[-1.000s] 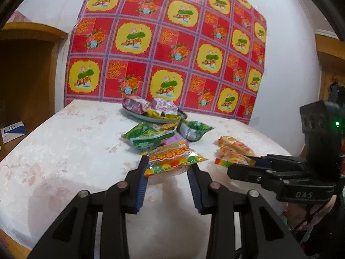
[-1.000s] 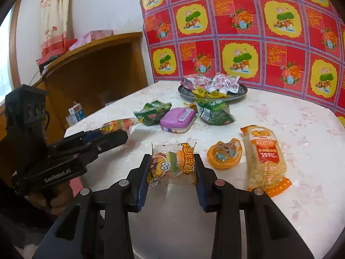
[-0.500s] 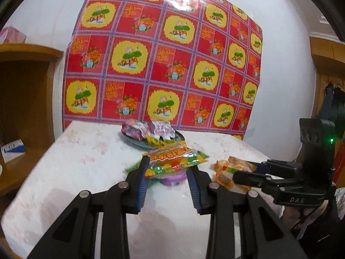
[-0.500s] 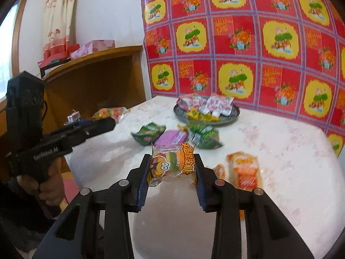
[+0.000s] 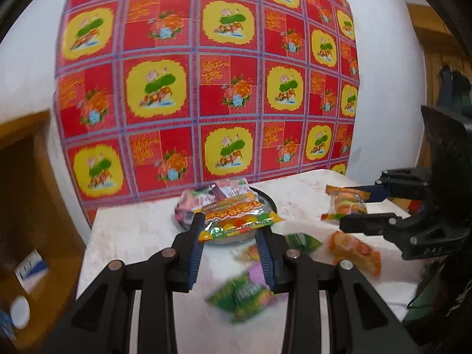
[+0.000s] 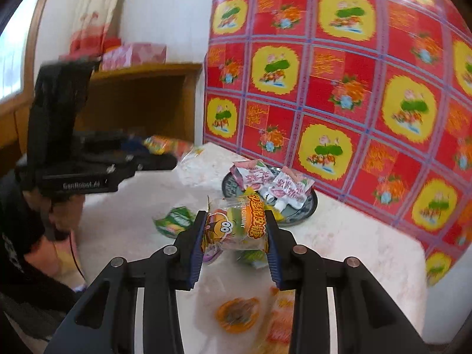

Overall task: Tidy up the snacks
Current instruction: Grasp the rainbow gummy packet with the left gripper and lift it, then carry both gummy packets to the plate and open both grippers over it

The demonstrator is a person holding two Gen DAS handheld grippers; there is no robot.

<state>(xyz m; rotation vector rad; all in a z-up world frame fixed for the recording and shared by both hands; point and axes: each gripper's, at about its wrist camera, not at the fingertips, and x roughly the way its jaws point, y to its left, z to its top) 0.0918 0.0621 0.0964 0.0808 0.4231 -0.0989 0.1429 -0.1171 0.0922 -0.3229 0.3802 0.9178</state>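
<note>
Both hand-held grippers point(image 5: 231, 224) point(image 6: 236, 225) clamp snack packets point(image 5: 236, 216).

Black hand-held gripper point(image 5: 230, 230) (blue ribbed pads, silver screws), black sleeve point(image 6: 17, 230).

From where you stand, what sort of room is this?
Most likely a room in someone's home. A table with a pale floral cover holds a plate of wrapped snacks, a red and yellow flowered sheet hangs on the wall, and a wooden cabinet stands beside it.
</note>
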